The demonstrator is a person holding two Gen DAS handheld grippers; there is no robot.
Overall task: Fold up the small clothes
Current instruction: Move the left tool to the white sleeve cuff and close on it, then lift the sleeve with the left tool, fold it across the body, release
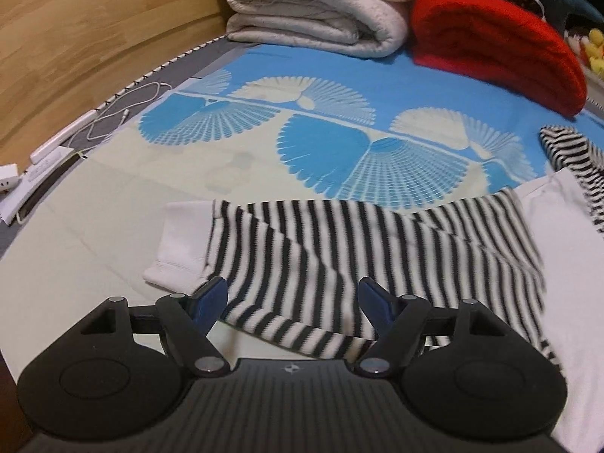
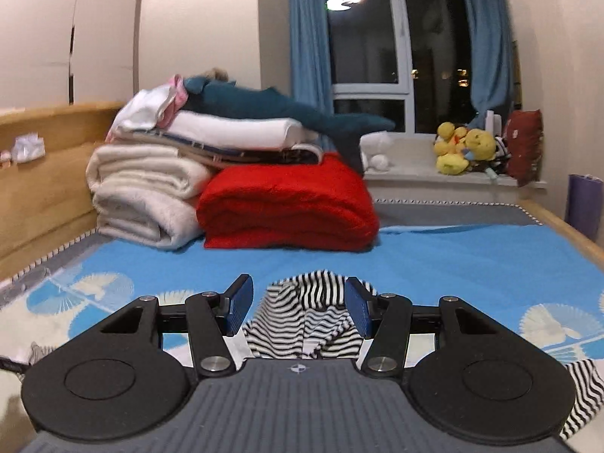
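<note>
The small garment [image 1: 339, 249] had black and white stripes with a plain white cuff [image 1: 177, 241]. The bed cover [image 1: 339, 75] was blue with pale fan shapes. One folded blanket [image 2: 287, 207] was red, another blanket [image 2: 143, 196] cream. The curtains [image 2: 309, 37] were blue.

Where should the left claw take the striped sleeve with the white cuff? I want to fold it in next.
Probably at the white ribbed cuff, coming down from above at the sleeve's outer end. The black-and-white striped sleeve lies flat on the pale sheet, and the cuff is its free end, with bare sheet around it. The left claw hangs open over the sleeve's near edge, so it would shift towards the cuff first.
</note>
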